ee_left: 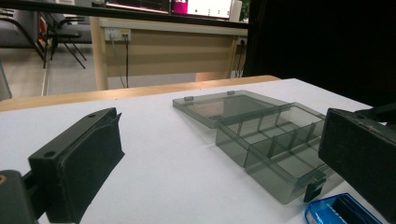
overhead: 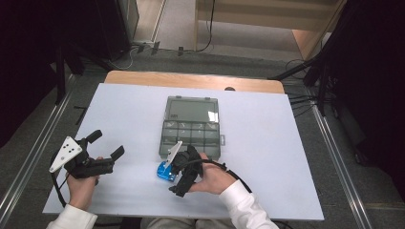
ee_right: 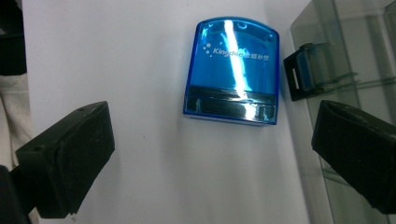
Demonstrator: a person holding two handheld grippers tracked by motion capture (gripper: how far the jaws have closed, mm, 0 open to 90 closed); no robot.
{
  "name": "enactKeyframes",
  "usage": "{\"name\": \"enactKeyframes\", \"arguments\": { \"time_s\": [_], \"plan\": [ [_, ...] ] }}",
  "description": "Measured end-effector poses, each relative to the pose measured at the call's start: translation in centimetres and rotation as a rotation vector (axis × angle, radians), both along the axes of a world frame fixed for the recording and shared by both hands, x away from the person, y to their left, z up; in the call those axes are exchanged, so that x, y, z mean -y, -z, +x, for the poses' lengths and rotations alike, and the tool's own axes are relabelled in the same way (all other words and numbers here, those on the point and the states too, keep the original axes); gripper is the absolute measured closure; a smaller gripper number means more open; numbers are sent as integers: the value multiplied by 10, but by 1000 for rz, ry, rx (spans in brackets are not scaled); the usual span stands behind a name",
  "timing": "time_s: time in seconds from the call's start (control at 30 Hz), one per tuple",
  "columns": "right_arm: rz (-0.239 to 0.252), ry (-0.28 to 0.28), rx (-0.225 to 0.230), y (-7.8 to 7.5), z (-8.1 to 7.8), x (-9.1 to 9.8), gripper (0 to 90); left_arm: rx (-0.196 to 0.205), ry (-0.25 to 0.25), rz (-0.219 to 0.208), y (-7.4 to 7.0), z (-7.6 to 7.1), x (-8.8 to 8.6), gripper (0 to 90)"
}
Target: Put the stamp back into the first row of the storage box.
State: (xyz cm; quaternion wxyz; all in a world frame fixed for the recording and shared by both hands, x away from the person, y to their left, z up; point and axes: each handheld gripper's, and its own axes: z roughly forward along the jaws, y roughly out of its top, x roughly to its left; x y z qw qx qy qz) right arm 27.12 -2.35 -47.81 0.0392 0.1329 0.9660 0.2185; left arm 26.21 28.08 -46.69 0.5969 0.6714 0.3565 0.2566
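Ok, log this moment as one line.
left gripper open, idle | right gripper open over blue case | case on table beside open organizer box

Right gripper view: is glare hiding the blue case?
Right gripper view: a bright glare streak runs down the blue case, though its printed lettering stays legible. Left gripper view: the near tool pads look soft. High view: even light, dark surroundings.
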Motion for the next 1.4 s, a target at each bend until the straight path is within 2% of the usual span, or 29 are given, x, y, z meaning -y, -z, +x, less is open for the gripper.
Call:
{"name": "enactKeyframes", "arguments": {
  "time_s": [0.27,0.53,0.6,0.63,0.87,0.9,1.0,1.1,1.13,1.23,1.4],
  "plan": [
    [-35,-5,-12,7,3,-10,17,2,1,1,0,0,0,0],
    [-54,-5,-29,11,5,-24,73,1,8,-3,0,0,0,0],
    [-57,-17,-21,12,6,-25,80,0,10,-4,0,0,0,0],
    [-69,-2,-24,12,6,-27,100,0,11,-6,0,0,0,0],
    [-54,13,-14,12,8,-28,151,-8,15,-8,0,0,0,0],
    [-54,35,-13,11,9,-28,193,-8,15,-9,0,0,0,0],
    [-46,40,-3,11,10,-27,236,-9,15,-9,0,0,0,0],
    [-44,72,-4,9,10,-26,307,-9,17,-8,0,0,0,0],
    [-37,62,12,10,12,-25,332,-9,17,-8,0,0,0,0],
    [-42,69,5,10,13,-25,398,-11,17,-9,0,0,1,0],
    [-50,75,0,11,13,-26,417,-10,17,-9,0,0,1,0]
  ]
}}
